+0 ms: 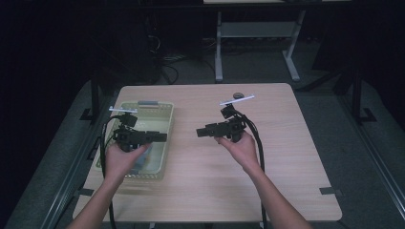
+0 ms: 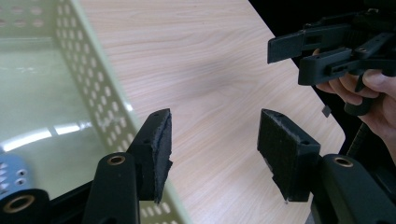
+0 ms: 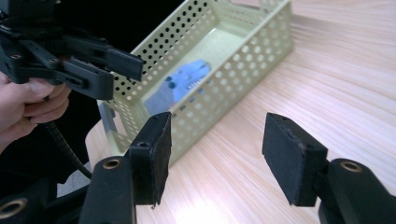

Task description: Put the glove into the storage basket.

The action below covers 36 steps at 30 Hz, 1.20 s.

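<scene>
A pale green perforated basket (image 1: 168,119) (image 2: 93,88) (image 3: 243,60) stands on the left part of the wooden table (image 1: 277,162). A blue cloth-like item (image 3: 180,84) (image 1: 143,160) lies inside it. My left gripper (image 1: 162,137) (image 2: 215,149) hovers over the basket's right rim, pointing right, jaws open and empty. My right gripper (image 1: 199,132) (image 3: 217,154) is held over the table's middle, pointing left toward the basket, jaws open with nothing between them. The two grippers face each other; the right gripper (image 2: 286,63) and the left gripper (image 3: 125,77) each appear in the other's view.
A small dark round object (image 1: 238,95) sits near the table's far edge. Grey tape (image 1: 330,191) marks the right front corner. Another table's white legs (image 1: 218,52) stand behind on the dark floor. Bare wood lies right of the basket.
</scene>
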Tool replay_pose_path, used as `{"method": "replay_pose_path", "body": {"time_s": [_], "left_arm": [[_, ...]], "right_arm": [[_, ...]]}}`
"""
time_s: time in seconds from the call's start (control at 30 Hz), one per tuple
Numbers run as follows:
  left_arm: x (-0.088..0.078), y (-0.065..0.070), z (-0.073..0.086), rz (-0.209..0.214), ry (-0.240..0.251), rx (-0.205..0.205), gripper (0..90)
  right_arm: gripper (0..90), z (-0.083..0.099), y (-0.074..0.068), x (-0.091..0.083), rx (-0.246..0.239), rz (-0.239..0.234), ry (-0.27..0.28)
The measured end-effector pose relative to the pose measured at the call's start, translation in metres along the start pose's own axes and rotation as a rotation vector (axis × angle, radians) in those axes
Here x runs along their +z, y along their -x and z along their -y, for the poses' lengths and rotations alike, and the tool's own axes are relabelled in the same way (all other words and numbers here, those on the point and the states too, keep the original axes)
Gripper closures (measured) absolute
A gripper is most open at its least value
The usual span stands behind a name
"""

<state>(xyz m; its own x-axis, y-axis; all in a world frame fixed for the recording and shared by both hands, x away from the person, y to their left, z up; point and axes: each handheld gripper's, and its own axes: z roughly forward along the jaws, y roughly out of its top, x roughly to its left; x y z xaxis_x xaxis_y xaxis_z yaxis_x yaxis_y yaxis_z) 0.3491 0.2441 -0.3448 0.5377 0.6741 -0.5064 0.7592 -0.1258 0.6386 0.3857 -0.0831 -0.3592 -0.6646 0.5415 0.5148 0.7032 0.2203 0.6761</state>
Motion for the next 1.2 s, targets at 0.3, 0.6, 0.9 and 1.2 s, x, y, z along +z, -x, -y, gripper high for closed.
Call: {"method": "replay_pose_path", "body": {"time_s": [0.3,0.6,0.9,1.2], "left_arm": [[0.020,0.021,0.006,0.031,0.004,0.027,39.2],[0.039,0.037,0.017,0.063,0.007,0.046,35.6],[0.056,0.060,0.025,0.096,0.014,0.093,33.5],[0.087,0.081,0.039,0.140,-0.026,0.125,30.7]], "right_arm": [[39.5,0.024,0.014,-0.029,0.026,0.034,0.015],[37.6,0.043,0.022,-0.051,0.045,0.070,0.018],[35.5,0.072,0.037,-0.068,0.084,0.095,0.033],[33.0,0.096,0.051,-0.086,0.123,0.122,0.050]]}}
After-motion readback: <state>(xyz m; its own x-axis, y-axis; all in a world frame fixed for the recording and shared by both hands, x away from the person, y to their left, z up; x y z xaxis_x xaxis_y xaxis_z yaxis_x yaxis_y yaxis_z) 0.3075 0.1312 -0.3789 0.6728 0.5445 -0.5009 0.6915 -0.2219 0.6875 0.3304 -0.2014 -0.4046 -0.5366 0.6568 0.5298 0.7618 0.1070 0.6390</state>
